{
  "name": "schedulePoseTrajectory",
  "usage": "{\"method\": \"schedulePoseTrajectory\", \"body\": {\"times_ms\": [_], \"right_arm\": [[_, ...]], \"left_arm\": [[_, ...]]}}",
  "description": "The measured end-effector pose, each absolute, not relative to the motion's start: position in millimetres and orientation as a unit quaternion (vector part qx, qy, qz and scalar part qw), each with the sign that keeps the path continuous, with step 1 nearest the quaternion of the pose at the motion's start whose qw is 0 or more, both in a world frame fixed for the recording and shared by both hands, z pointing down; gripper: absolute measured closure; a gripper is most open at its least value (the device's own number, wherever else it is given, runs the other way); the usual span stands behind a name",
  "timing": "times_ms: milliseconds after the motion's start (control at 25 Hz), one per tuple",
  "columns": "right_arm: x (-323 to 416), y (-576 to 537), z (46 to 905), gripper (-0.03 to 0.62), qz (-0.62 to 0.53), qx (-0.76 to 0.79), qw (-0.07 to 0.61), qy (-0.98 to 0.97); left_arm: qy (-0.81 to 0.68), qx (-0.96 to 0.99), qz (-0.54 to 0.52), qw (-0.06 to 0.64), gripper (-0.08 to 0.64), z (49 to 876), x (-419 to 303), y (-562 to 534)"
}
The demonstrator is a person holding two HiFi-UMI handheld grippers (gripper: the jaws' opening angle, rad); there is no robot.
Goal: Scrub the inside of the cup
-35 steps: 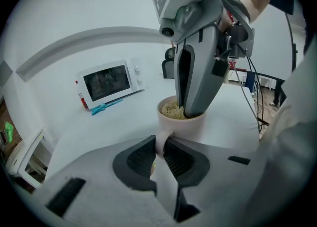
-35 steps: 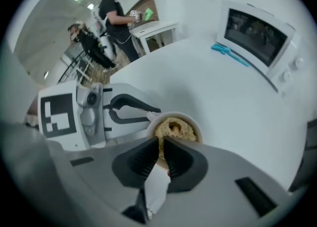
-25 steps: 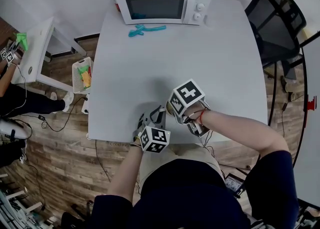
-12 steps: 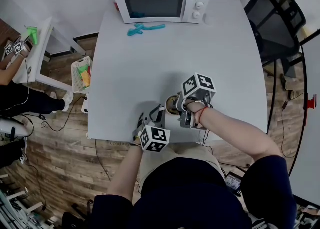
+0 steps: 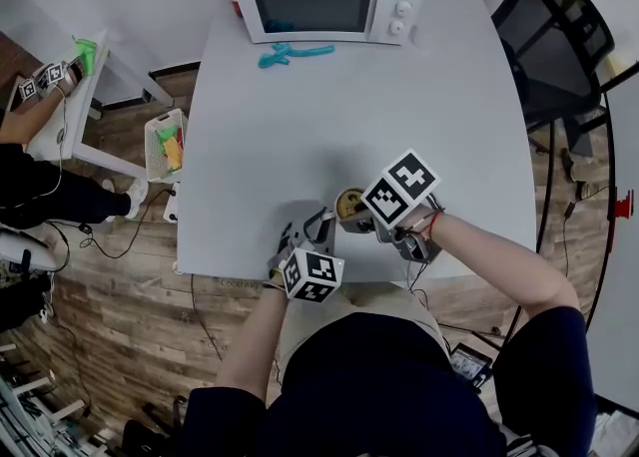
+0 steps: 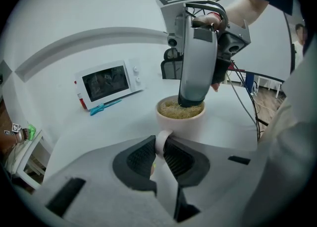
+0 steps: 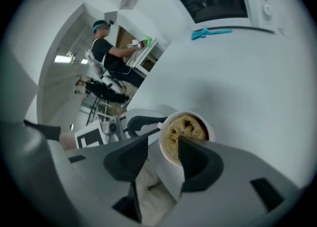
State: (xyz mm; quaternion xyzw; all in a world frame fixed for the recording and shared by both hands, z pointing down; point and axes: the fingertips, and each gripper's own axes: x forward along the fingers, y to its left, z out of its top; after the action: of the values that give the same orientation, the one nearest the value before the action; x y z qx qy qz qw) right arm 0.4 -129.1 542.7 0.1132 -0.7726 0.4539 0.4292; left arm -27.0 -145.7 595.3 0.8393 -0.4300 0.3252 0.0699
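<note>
Pinching the cup (image 6: 181,122) by its handle (image 6: 161,141), your left gripper (image 6: 157,146) steadies it; your right gripper (image 7: 162,155), jaws just opened astride the rim, has the sponge (image 7: 187,128) at one o'clock.

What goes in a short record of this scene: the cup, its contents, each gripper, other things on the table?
cup: white, upright, near the table's front edge
in cup: yellowish sponge
left gripper: fingers shut on the cup's handle
right gripper: open, fingers have just been opening, cup wall between them
also on table: microwave, teal tool before it
</note>
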Motion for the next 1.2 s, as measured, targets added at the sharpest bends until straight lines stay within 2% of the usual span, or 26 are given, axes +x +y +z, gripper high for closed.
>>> {"method": "schedulePoseTrajectory", "body": {"times_ms": [160,440,640,840,1200], "right_arm": [[7.9,-122.7,541.2,0.382,0.347,0.082,0.465,-0.811],[12.2,-138.6,538.6,0.389,0.062,0.023,0.531,-0.844],[10.0,-138.6,544.4,0.408,-0.008,-0.048,0.571,-0.819],[-1.2,-132.8,545.4,0.411,-0.045,-0.097,0.573,-0.812],[-2.8,-137.8,559.5,0.430,-0.058,-0.100,0.603,-0.789]], "left_arm": [[-0.426,0.841,0.326,0.069,0.503,595.2,-26.7,-145.7],[-0.425,0.842,0.326,0.068,0.503,595.2,-25.6,-145.3],[-0.424,0.842,0.327,0.068,0.503,594.8,-25.5,-145.1],[-0.425,0.841,0.327,0.068,0.503,594.7,-25.8,-145.3],[-0.429,0.840,0.326,0.068,0.503,595.1,-25.9,-145.5]]}}
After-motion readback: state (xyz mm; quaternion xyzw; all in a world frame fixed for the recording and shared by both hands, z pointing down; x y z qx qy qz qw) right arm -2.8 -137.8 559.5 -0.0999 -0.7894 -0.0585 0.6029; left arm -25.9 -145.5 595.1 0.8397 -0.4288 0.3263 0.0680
